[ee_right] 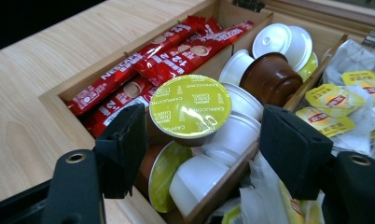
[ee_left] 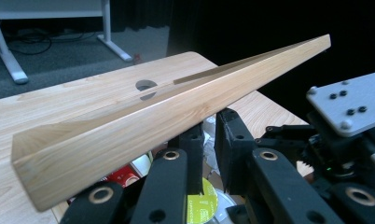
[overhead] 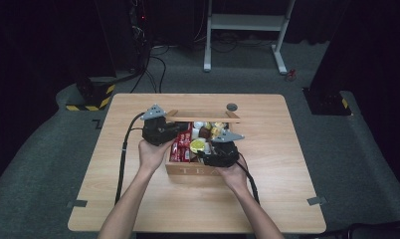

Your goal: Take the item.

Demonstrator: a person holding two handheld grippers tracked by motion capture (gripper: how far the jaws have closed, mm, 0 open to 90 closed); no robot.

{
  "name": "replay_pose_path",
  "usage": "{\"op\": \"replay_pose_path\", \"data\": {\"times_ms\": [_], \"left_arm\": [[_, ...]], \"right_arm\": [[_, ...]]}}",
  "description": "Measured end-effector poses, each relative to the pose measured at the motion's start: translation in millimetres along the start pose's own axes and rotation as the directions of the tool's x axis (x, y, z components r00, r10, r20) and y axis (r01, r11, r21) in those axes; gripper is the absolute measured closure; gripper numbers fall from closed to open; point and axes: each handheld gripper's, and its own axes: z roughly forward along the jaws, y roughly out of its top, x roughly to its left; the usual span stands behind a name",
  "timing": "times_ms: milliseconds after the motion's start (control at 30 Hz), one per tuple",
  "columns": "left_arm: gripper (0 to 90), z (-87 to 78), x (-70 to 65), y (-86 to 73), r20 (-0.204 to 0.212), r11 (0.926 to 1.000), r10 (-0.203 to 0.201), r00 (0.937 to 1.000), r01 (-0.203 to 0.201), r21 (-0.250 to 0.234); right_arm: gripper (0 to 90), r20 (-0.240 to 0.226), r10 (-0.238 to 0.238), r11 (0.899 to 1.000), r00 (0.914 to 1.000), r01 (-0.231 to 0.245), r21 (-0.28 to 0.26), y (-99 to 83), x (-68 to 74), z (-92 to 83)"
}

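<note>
Dark room, grey carpet, wooden table (overhead: 138,199). We hold wooden tea box (overhead: 193,170) open mid-table: left gripper (overhead: 180,128), jaws close together, appears to pinch raised lid (ee_left: 176,112). Right gripper (ee_right: 202,140), jaws spread, nothing pinched, hovers over green-lidded cappuccino capsule (ee_right: 190,106), resting on top of middle compartment's pile. We judge filling nearly done; lid closing left. Left compartment: red coffee sticks (ee_right: 143,65). Middle: white and brown capsules (ee_right: 269,77). Right: yellow tea bags (ee_right: 330,100).

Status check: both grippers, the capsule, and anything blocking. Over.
Left gripper at the raised lid, jaws nearly shut. Right gripper open, jaws astride the green-topped capsule, pads clear of it. Capsule rests on other pods in the tea box. Nothing blocking.
</note>
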Motion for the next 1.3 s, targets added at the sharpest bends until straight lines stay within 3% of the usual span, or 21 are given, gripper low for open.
{"op": "replay_pose_path", "data": {"times_ms": [100, 133, 300, 867, 1000, 1300], "left_arm": [[81.7, 0.3, 1.7, 3.0, 0.004, 1.0, -0.004, 1.0, 0.004, 0.006], [81.4, 0.6, 1.4, 3.8, 0.0, 1.0, -0.002, 1.0, 0.002, 0.004], [81.4, 0.9, 2.2, 6.7, -0.004, 1.0, 0.0, 1.0, 0.0, 0.008], [81.4, 0.9, 2.3, 6.8, -0.002, 0.9999, -0.002, 1.0, 0.002, 0.01], [81.5, 0.8, 2.4, 6.1, -0.004, 0.9999, 0.008, 1.0, -0.008, 0.011], [81.5, 0.6, 1.6, 3.7, 0.002, 1.0, 0.001, 1.0, -0.001, 0.008]], "right_arm": [[30.2, 0.024, -0.02, 0.999, 0.9995, 0.02, 0.029, 3.5, 6.2, 6.1], [30.2, 0.031, -0.043, 0.999, 0.9986, 0.042, 0.028, 4.9, 8.0, 7.8], [29.5, 0.046, -0.062, 0.998, 0.997, 0.061, 0.032, 10.7, 13.6, 15.3], [36.8, 0.081, -0.048, 0.995, 0.9956, 0.041, 0.09, 8.3, 16.8, 36.2], [37.3, 0.092, -0.069, 0.994, 0.9933, 0.061, 0.088, 8.7, 17.6, 36.1], [37.5, 0.089, -0.06, 0.996, 0.9943, 0.054, 0.069, 9.3, 19.2, 32.1]]}}
